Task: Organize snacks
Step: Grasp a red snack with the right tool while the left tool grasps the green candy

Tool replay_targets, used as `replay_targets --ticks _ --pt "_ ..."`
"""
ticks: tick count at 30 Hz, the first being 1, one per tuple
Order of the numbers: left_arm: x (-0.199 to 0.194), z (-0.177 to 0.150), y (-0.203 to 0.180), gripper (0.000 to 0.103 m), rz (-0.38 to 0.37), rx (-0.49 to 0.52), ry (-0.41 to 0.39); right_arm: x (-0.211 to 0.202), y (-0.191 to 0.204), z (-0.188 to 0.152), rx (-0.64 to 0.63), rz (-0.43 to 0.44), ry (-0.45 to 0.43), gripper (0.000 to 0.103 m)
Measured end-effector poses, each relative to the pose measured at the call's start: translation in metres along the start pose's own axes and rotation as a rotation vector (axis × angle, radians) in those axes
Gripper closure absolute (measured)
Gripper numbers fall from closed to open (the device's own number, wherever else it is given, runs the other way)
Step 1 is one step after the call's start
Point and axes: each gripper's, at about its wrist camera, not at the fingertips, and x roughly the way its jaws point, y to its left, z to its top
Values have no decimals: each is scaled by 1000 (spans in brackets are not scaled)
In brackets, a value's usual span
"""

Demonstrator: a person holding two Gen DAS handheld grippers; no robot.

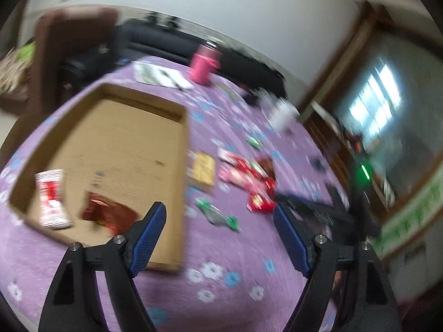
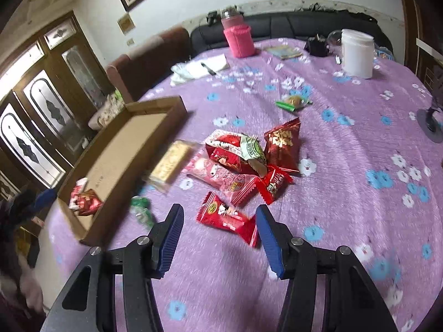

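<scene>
A shallow cardboard box lies on the purple flowered tablecloth and holds a red-and-white packet and a dark red packet; the box also shows in the right wrist view. A pile of red snack packets lies right of the box, with a yellow bar, a green candy and a green-ended snack. My left gripper is open and empty above the box's near right corner. My right gripper is open, its fingers either side of a red packet.
A pink insulated jar, a white tub, a notepad with a pen and a dark object stand at the table's far side. A black sofa and a brown chair lie beyond.
</scene>
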Motion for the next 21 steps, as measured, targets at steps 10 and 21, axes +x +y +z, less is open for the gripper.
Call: replay_targets --ticks 10,21 --pt "43 -13 -36 24 -29 109 120 47 9 4 -80 -16 136 82" --pt "97 -2 -41 24 83 113 191 11 -21 -26 -62 -8 165 83"
